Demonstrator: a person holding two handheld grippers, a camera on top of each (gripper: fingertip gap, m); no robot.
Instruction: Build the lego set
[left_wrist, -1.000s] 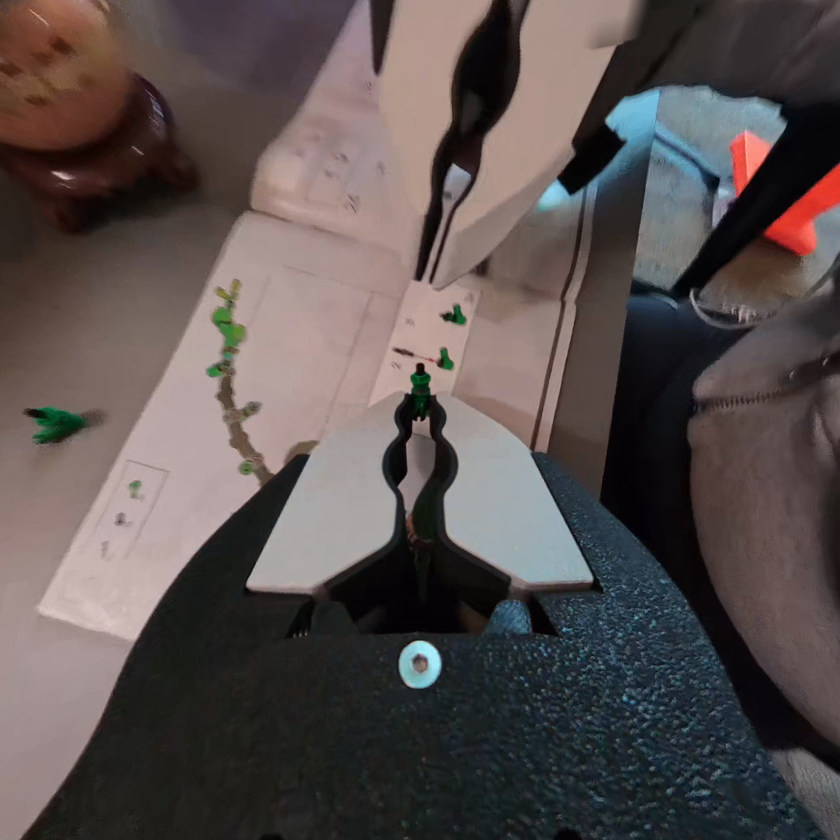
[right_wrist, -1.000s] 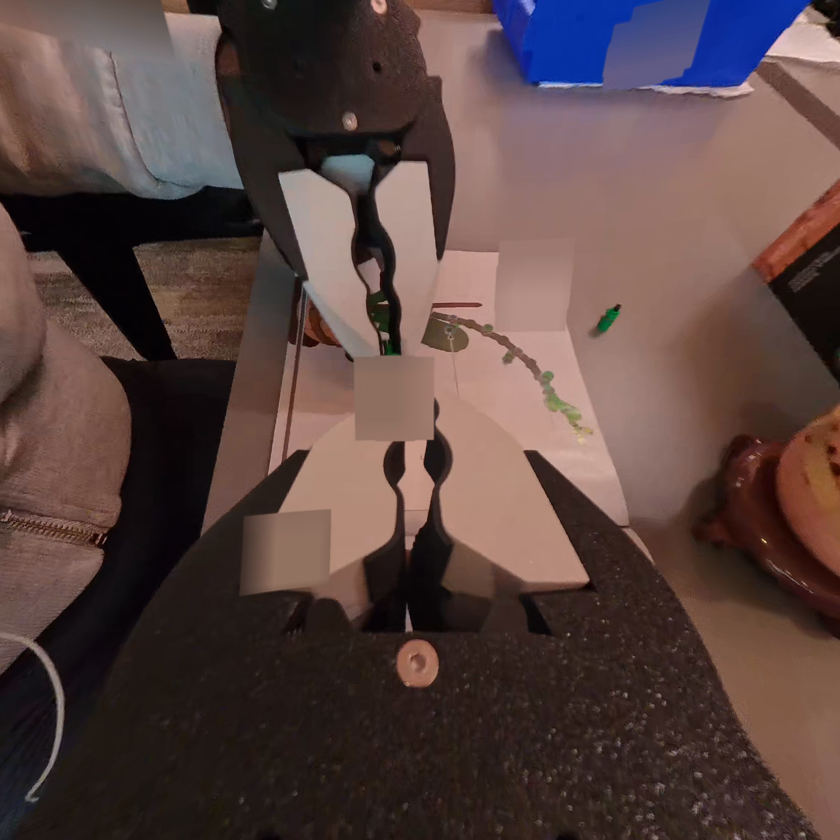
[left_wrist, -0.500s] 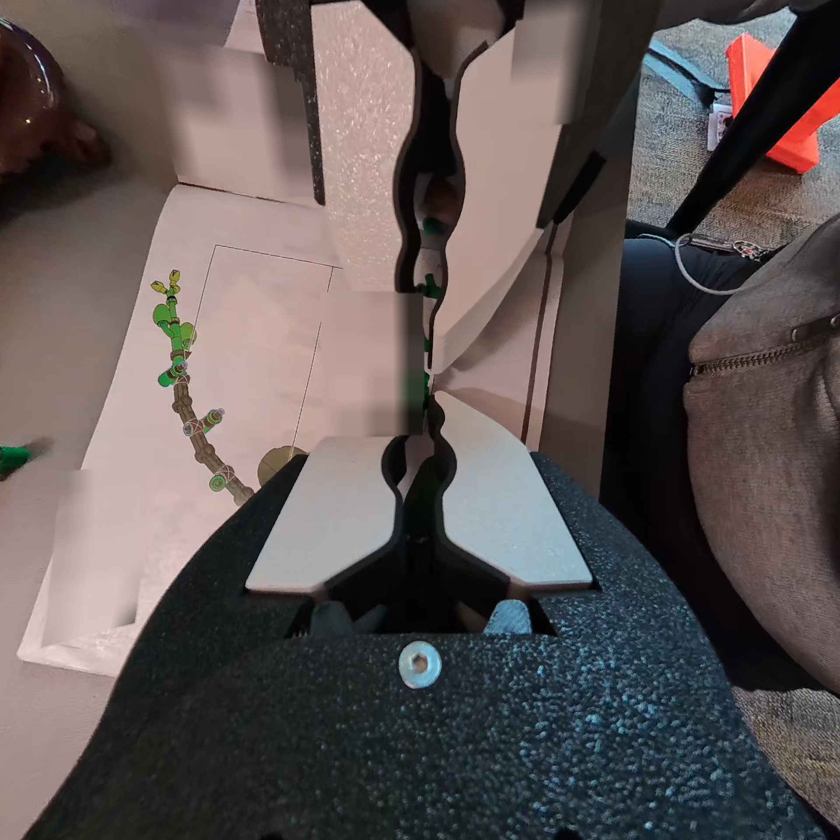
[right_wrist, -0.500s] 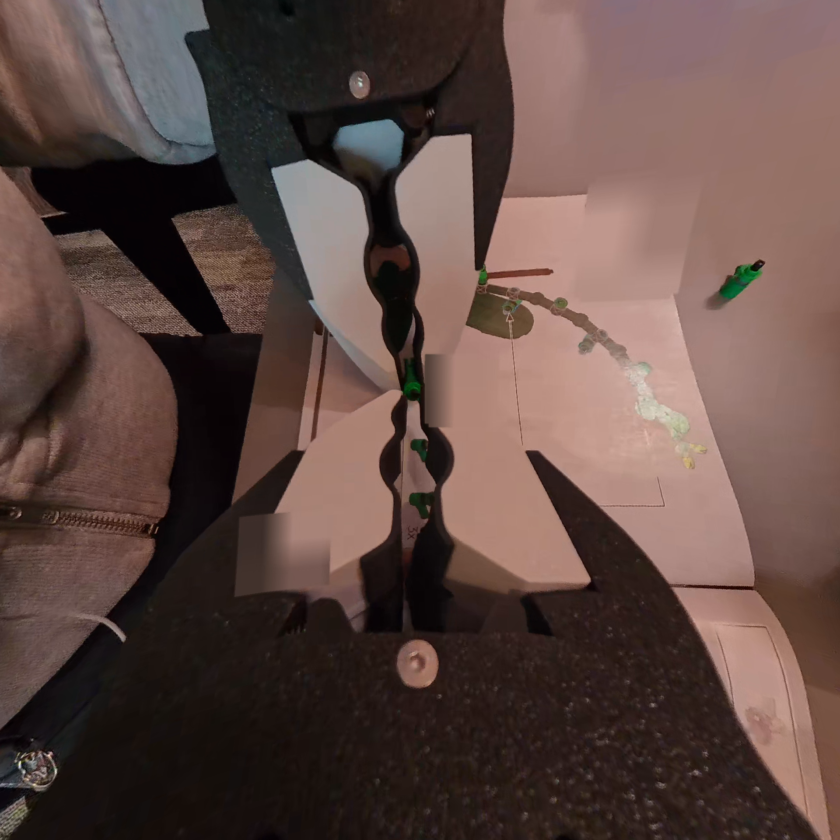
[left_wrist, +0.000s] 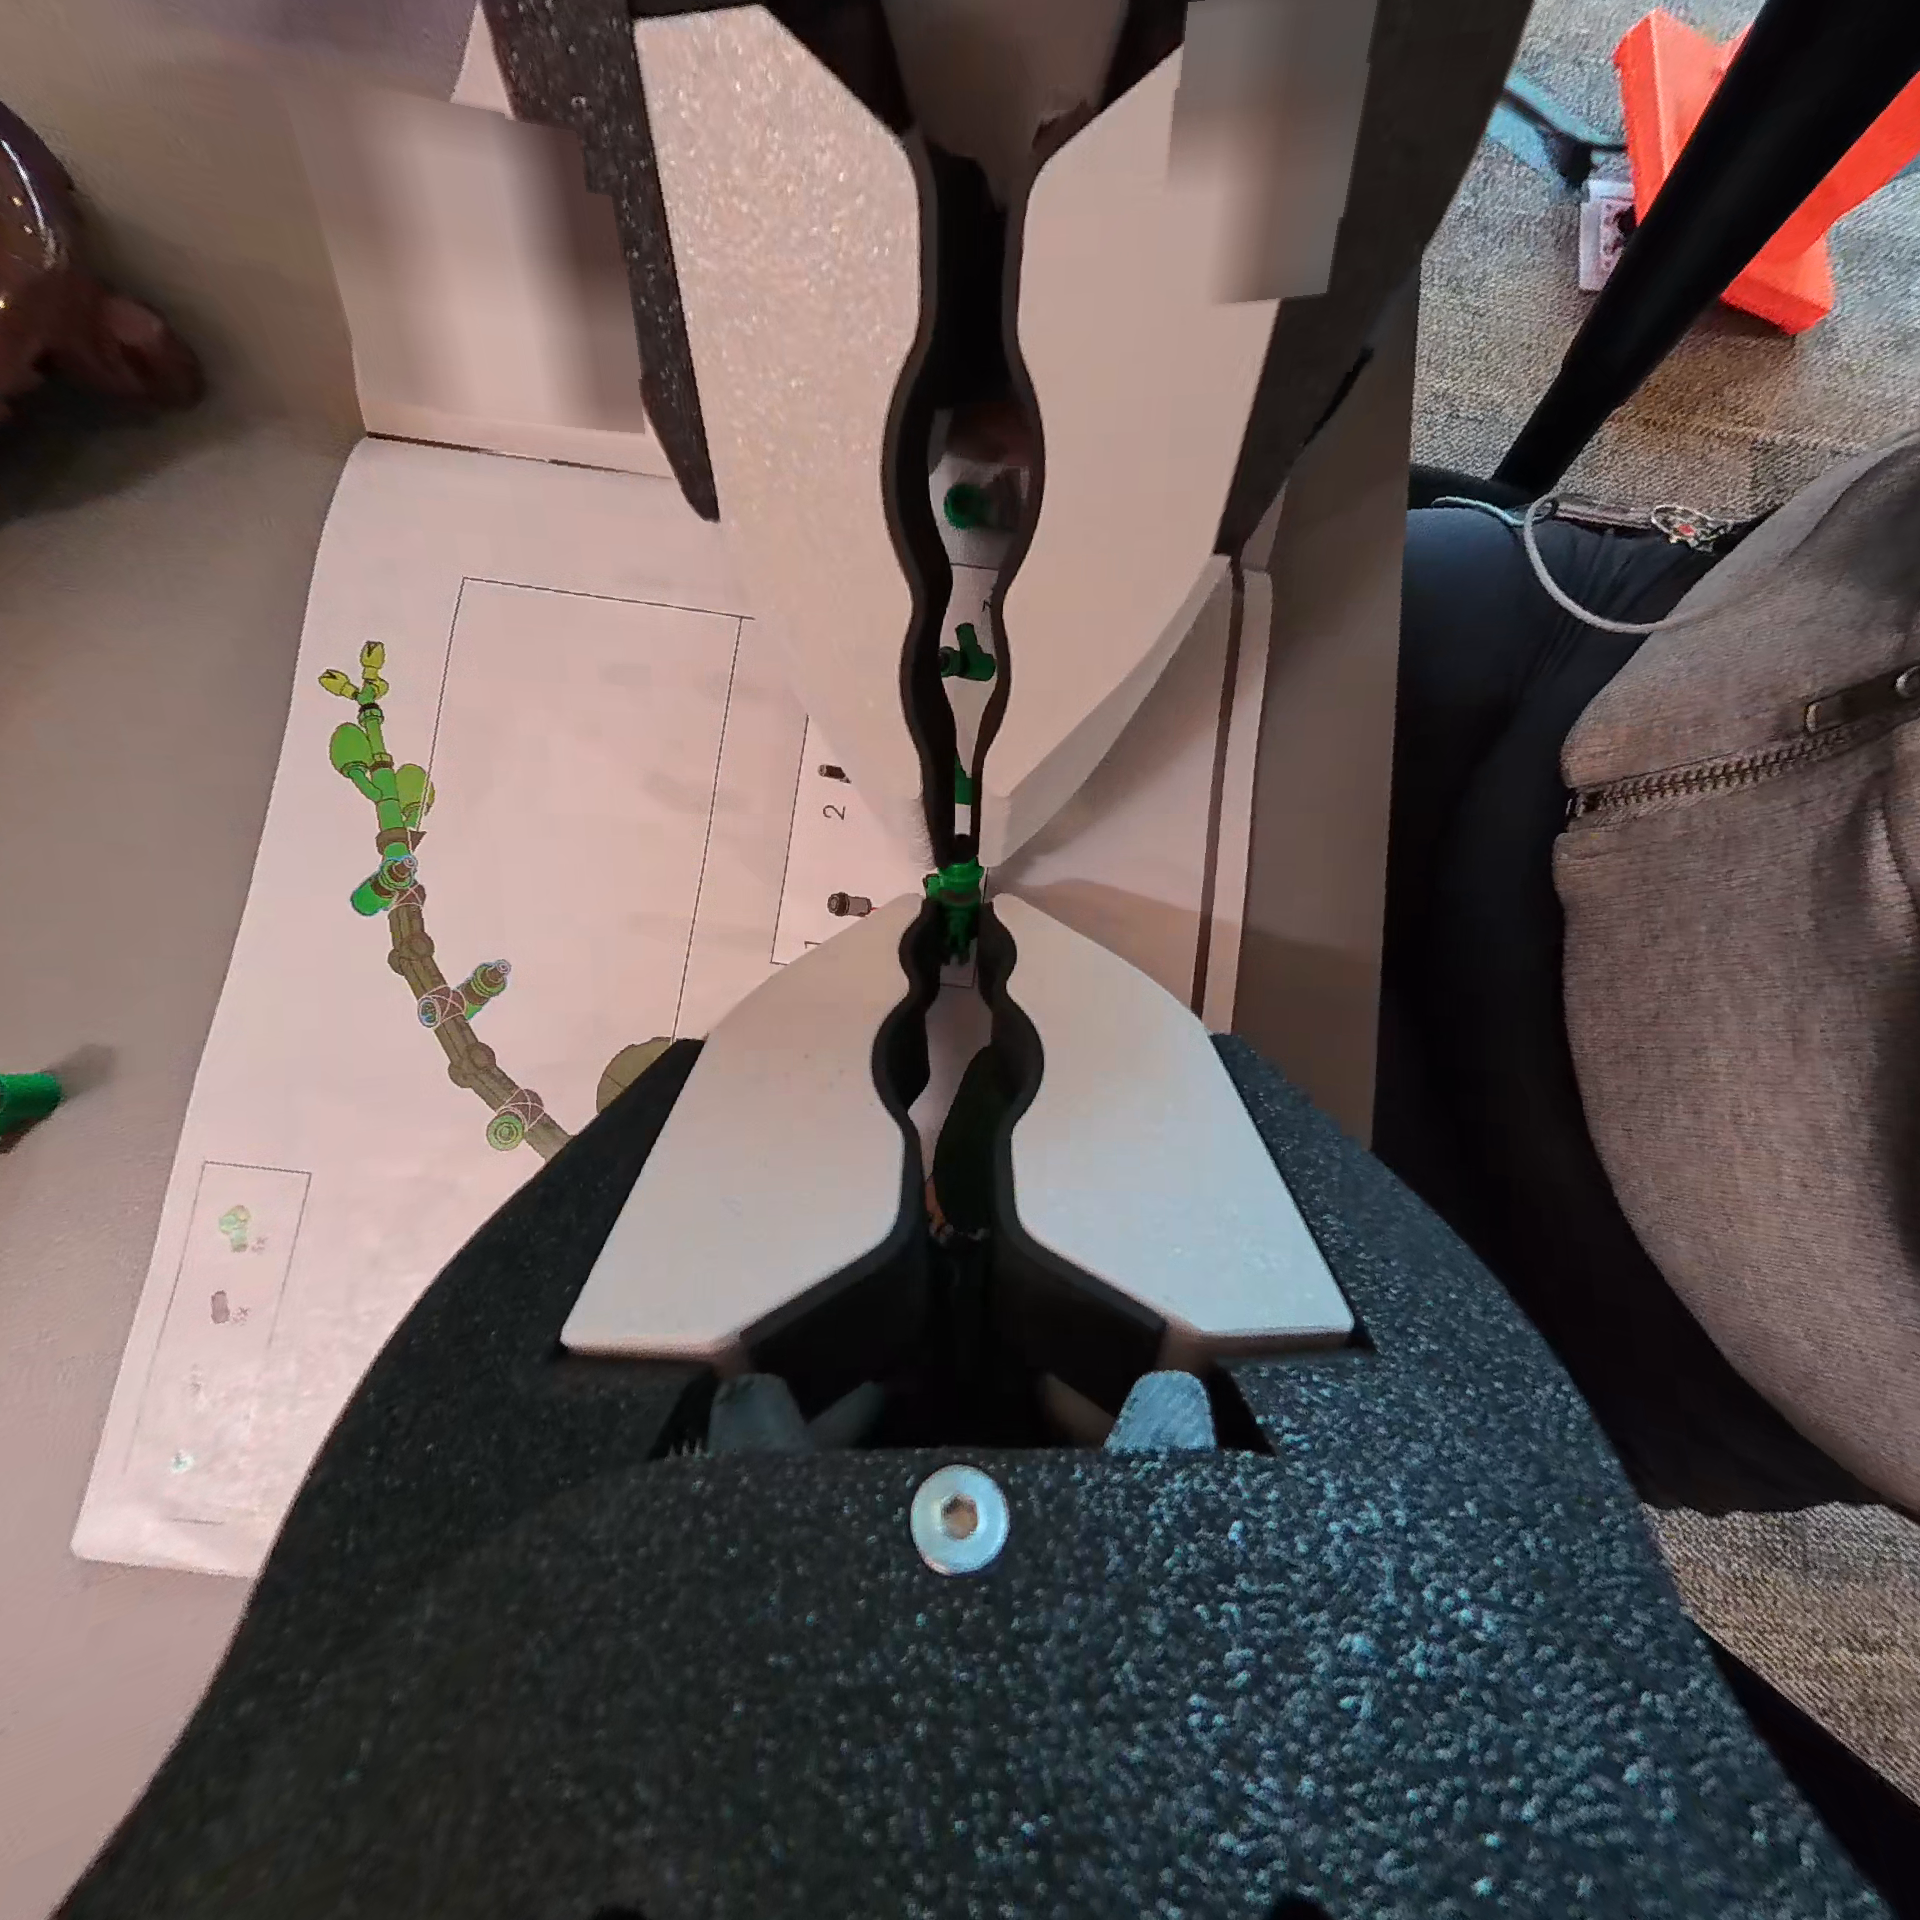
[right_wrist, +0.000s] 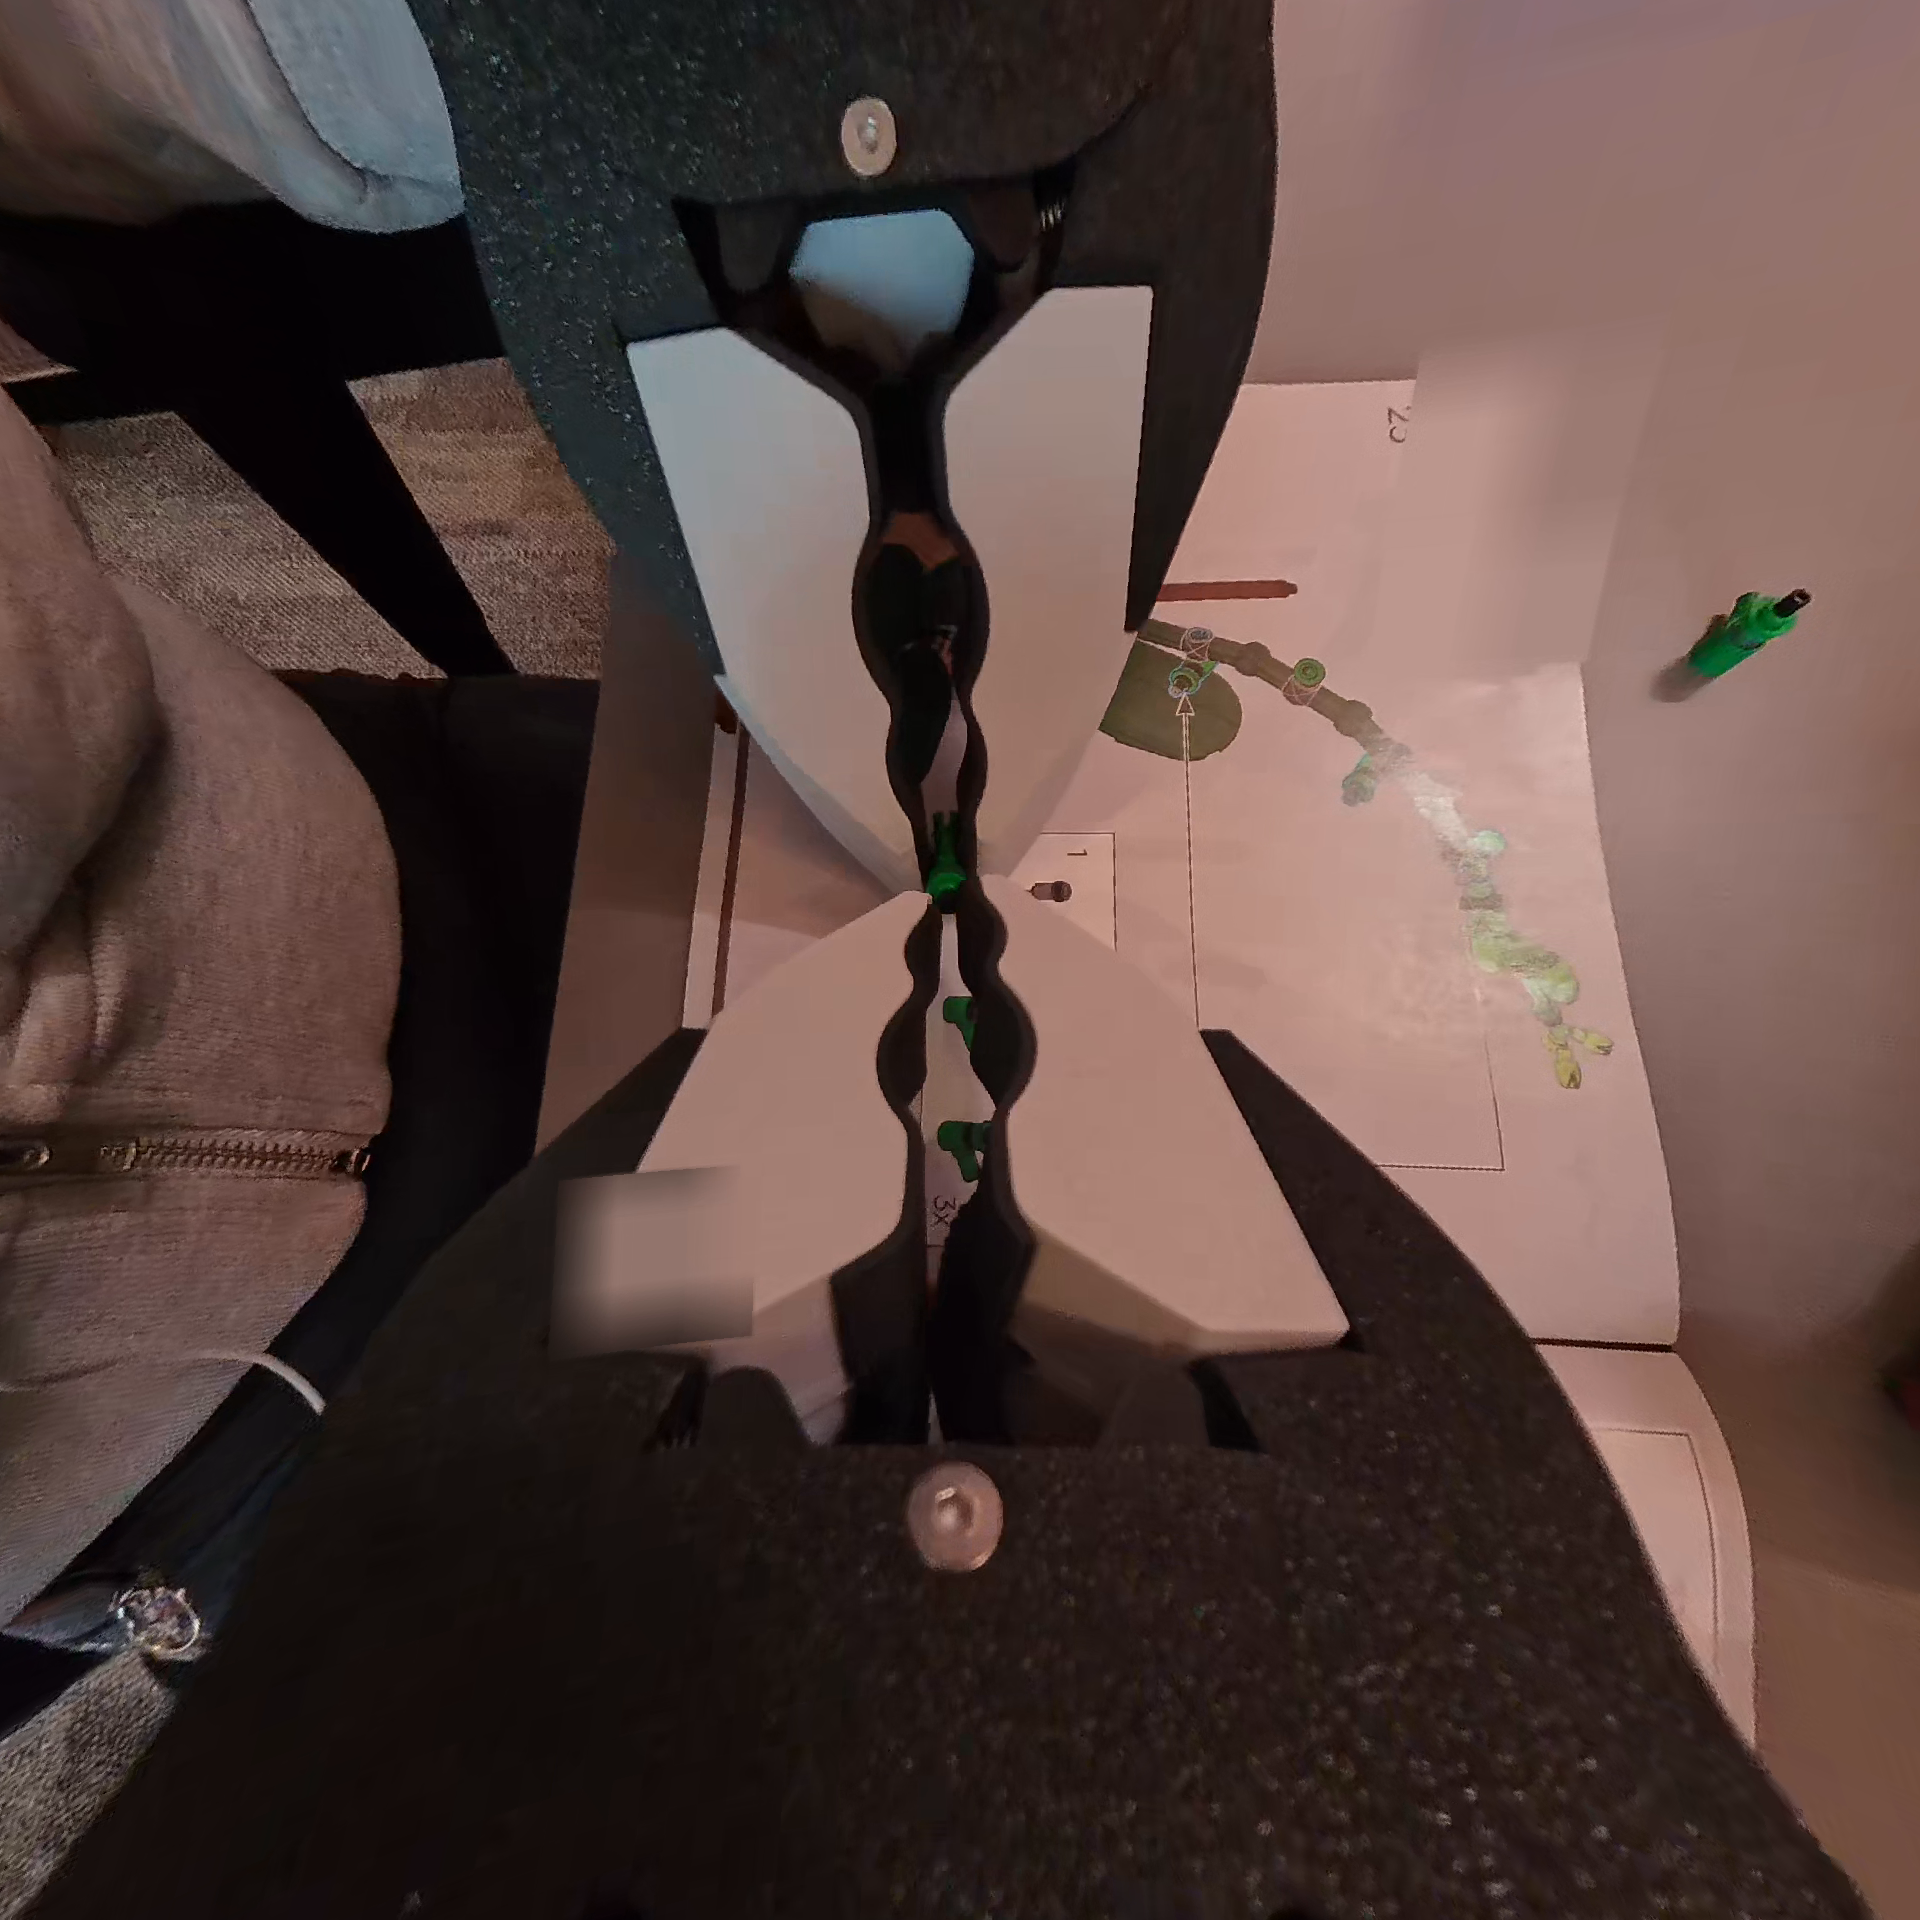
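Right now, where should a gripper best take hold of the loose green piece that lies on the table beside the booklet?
Grip the loose green piece across its green body, coming straight down from above. It lies on its side on the table, apart from the booklet, so both long sides look free. Its black tip seems too thin for a sure hold.

- Small green plastic piece (left_wrist: 954, 896): pinned betw. tips of left gripper (left_wrist: 957, 914), pads pressed on both sides; flanged end sticks out past the tips, stem lies back betw. the fingers.
- Its outer end is met tip-to-tip by right gripper (right_wrist: 940, 902), nearly closed; whether something dark is pinched there can't be told.
- Piece is held above instruction sheet (left_wrist: 582, 790), near tabletop edge on the person's side.
- Second green piece (right_wrist: 1743, 644): lying on tabletop, beyond sheet's far edge.
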